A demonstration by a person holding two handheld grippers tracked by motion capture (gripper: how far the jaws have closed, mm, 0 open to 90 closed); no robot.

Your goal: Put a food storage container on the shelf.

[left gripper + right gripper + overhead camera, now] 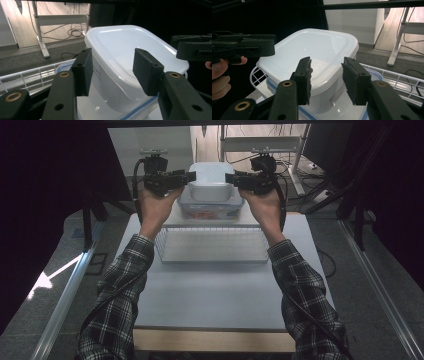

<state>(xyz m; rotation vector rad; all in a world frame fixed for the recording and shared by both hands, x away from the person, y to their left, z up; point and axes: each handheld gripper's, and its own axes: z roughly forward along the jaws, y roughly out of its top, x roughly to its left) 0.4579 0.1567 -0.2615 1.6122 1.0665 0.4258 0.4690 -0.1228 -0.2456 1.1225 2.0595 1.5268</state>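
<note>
A white lidded tub (210, 182) sits nested in a clear container with a blue rim (210, 209), behind a white wire basket (212, 261). My left gripper (189, 176) is at the tub's left edge and my right gripper (229, 178) at its right edge. In the left gripper view the jaws (112, 71) straddle the tub's rim (130, 50) with a gap at the pads. In the right gripper view the jaws (327, 80) likewise stand apart around the rim of the tub (312, 50), not pressing on it.
The grey table (215, 295) has bare surface in front of the basket. Black curtains hang on both sides. Behind the table are a white desk frame (260, 142) and loose cables on the floor. The basket's wire rim (397, 77) runs close under the right jaws.
</note>
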